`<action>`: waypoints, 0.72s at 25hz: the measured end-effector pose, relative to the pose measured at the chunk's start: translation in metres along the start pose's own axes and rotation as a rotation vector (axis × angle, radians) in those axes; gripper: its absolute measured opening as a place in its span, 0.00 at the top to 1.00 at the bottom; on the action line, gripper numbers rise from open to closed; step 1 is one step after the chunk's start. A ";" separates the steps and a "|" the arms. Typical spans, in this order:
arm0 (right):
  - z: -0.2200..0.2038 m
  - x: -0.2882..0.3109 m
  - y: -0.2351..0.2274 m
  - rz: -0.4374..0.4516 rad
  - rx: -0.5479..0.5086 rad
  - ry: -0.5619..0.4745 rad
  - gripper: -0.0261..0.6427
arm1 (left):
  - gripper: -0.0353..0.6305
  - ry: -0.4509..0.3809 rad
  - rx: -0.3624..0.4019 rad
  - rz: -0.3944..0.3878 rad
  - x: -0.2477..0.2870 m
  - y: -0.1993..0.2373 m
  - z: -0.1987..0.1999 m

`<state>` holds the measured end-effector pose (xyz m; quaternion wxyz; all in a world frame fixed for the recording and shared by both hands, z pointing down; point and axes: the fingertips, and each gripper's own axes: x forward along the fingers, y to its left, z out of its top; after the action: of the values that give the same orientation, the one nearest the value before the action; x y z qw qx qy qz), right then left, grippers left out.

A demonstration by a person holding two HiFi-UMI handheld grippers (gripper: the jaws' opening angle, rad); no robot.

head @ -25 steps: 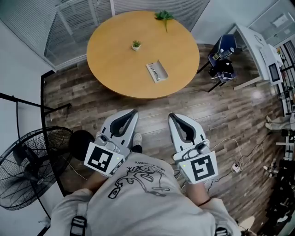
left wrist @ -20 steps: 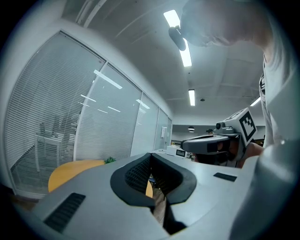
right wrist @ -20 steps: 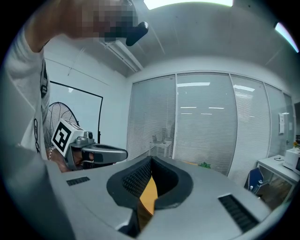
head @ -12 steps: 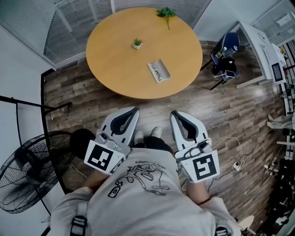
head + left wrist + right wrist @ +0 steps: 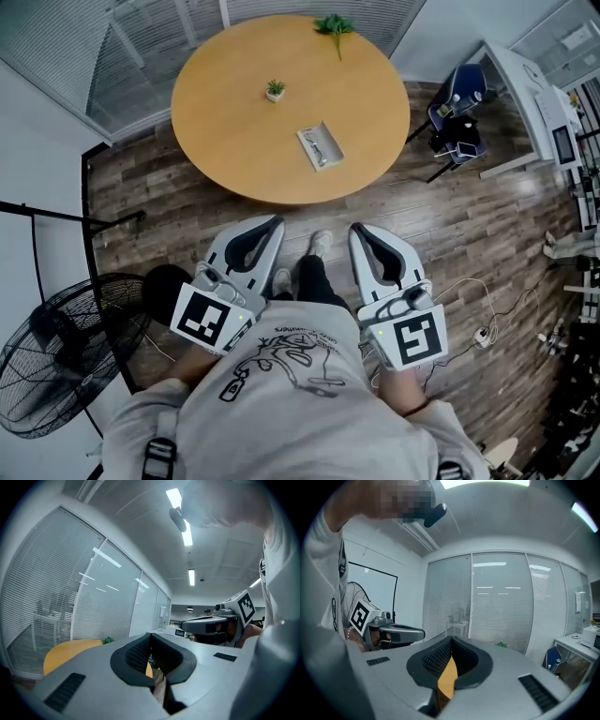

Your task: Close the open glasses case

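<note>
Orange-brown round table (image 5: pixel 244 122) carries the open glasses case (image 5: pixel 320 146) at about 5 o'clock from the table centre, short of the near rim, lid still up, with what appears to be a pair of spectacles inside. Change over the last second: one shoe (image 5: pixel 322 242) has advanced between the two grippers toward the table, whereas a second ago only the other shoe showed, close under the torso; the case itself has not moved on the table. Judgement: the person is walking in, the approach is under way, and the case is well out of reach at 12 o'clock from both tools. Left gripper (image 5: pixel 277 223) and right gripper (image 5: pixel 355 230) stay held close to the torso, each with its jaw tips together and nothing between the ribbed pads. A small potted plant (image 5: pixel 275 90) stands near the table centre. Legible writing: none; each gripper's cube bears only square black-and-white markers, and the shirt graphic cannot be read
</note>
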<state>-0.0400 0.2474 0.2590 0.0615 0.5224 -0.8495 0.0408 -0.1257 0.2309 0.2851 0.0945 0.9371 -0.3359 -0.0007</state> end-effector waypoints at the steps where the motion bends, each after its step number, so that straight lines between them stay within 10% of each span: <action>1: 0.000 0.001 -0.002 0.000 0.000 0.000 0.95 | 0.92 -0.001 0.002 0.000 0.002 0.000 0.001; 18: 0.008 0.045 -0.064 0.016 -0.018 -0.014 0.95 | 0.92 -0.008 0.022 0.006 0.072 0.027 0.012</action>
<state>-0.0030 0.1780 0.2583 0.0599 0.5151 -0.8545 0.0298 -0.0879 0.1636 0.2820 0.0831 0.9370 -0.3392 -0.0002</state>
